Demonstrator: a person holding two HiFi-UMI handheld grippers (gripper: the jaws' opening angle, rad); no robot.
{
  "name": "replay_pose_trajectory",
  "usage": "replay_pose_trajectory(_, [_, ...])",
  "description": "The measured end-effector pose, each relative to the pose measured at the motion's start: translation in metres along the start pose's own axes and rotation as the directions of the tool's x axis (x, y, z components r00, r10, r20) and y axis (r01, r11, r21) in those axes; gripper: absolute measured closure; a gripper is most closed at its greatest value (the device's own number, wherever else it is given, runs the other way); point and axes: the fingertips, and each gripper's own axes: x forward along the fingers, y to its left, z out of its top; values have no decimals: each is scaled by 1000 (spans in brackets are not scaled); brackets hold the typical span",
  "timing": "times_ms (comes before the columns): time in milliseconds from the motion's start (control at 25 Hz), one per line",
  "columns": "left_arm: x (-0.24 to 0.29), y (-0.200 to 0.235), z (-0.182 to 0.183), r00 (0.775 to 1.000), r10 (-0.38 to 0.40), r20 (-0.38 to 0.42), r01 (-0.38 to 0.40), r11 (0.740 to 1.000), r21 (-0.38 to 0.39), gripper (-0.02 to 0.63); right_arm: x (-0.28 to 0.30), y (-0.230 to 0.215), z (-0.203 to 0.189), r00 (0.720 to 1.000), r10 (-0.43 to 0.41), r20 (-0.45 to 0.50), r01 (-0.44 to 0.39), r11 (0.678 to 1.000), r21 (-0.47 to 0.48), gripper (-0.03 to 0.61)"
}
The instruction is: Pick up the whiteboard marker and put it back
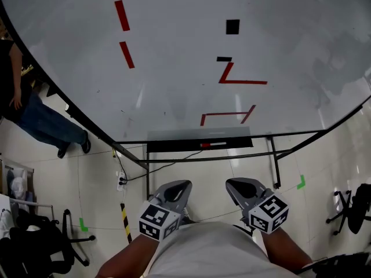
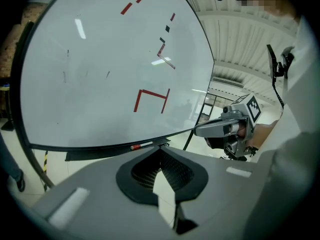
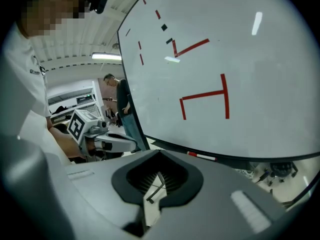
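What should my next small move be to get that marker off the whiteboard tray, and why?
Probably open the right tool and carry it forward toward the whiteboard marker. The marker lies on the tray under the whiteboard, while the right tool sits back near your body, shut and empty, so it can't grasp anything yet.

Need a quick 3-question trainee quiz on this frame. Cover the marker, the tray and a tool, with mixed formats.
1. True or false: the white whiteboard marker with a red cap lies on the black tray under the large white whiteboard.
2. Pick one: the left tool is A) shut on the marker, B) shut and empty, C) wide open.
3. Fill in: besides black, the straight strips on the whiteboard are ____.
Key: 1 true; 2 B; 3 red.
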Motion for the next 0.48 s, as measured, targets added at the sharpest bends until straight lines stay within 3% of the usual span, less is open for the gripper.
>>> replay_pose_trajectory(480, [-10, -147, -54, 995, 96, 34, -95, 995, -15, 597, -141, 4, -71, 999, 43, 26, -43, 999, -1, 577])
